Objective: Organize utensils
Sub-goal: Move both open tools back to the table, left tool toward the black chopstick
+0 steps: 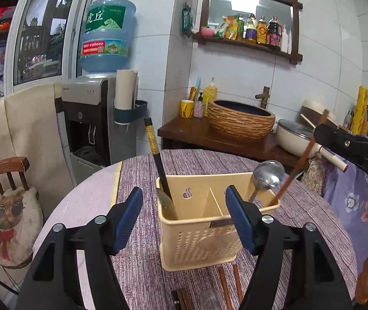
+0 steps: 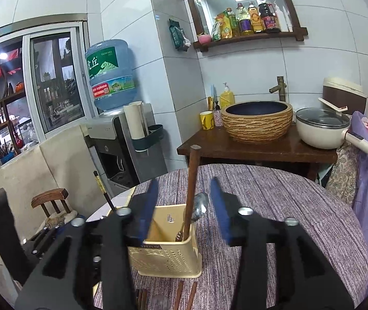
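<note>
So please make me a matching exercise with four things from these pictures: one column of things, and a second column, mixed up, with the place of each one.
Things:
1. black chopstick
2. metal ladle
3. brown chopsticks
4. yellow soap bottle

Places:
A. lying flat on the tablecloth in front of the basket
B. standing in the left compartment of the cream basket
C. on the wooden counter beside the woven-look basin
D. standing in the right compartment of the cream basket

Pairs: 1-B, 2-D, 3-A, 4-C
</note>
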Tool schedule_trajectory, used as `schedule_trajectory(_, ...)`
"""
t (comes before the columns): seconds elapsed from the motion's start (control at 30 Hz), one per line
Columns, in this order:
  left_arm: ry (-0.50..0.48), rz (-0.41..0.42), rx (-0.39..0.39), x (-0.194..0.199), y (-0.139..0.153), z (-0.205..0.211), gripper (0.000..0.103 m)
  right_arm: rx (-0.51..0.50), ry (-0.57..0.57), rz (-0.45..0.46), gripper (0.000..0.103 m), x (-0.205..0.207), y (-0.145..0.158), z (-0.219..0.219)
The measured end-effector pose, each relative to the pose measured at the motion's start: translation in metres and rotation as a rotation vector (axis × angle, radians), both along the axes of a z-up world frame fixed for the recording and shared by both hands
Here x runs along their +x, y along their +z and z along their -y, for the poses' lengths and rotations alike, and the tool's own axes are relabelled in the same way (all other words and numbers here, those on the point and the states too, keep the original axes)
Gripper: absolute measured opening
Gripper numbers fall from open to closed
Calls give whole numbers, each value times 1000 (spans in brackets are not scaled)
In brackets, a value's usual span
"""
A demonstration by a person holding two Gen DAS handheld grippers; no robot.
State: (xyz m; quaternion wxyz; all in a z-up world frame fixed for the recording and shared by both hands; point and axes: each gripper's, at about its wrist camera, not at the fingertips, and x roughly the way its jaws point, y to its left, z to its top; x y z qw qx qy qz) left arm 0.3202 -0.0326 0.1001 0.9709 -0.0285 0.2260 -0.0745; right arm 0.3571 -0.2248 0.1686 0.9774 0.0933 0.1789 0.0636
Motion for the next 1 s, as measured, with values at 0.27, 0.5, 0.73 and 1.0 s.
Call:
schedule_trajectory(0.27,39,-66,13,-51,-28,-26,77,-57,31,-109,67,-47,-37,7)
schedule_trajectory(0.5,39,-260,42,-71,-87,-34,61,-148,55,-307,67,-73,-117,-9)
schedule_trajectory(0.73,-34,-378,49,-88,-120,-23,48,-126,43,-395,67,-101,-166,-9)
schedule_trajectory(1.0,-76,-425,58,-99,-132,-10,45,-95,32,-424,68,-114,-176,-2)
